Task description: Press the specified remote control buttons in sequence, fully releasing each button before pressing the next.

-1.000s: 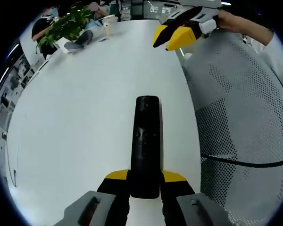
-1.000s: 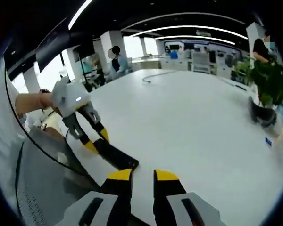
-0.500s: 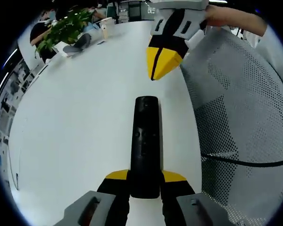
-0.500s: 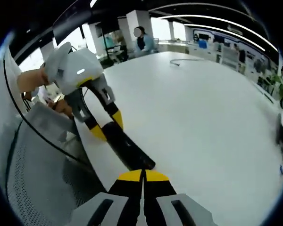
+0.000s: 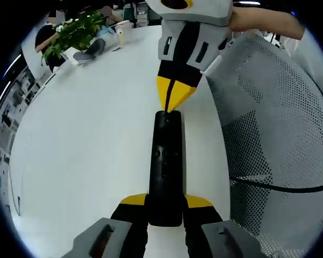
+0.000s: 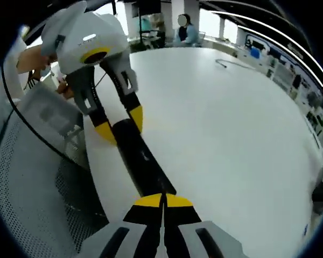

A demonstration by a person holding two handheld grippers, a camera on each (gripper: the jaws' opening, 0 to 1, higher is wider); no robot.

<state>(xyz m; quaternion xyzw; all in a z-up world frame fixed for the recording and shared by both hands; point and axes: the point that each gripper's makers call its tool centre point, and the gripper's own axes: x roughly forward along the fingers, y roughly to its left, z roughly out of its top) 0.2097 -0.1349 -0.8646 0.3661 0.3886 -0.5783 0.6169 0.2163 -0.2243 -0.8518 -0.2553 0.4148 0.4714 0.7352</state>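
Observation:
A long black remote juts forward over the white table, and my left gripper is shut on its near end. My right gripper comes down from above with its yellow jaws shut, the tip at the remote's far end; whether it touches, I cannot tell. In the right gripper view the same remote runs from my shut right gripper up to the left gripper, which holds it between its yellow fingers.
A grey mesh chair stands at the table's edge beside the remote and appears again as the chair. A potted plant and small items sit far across the table. A cable lies near a seated person.
My right gripper has closed its jaws and travelled down to the remote's far end. The left gripper and the remote have kept still.

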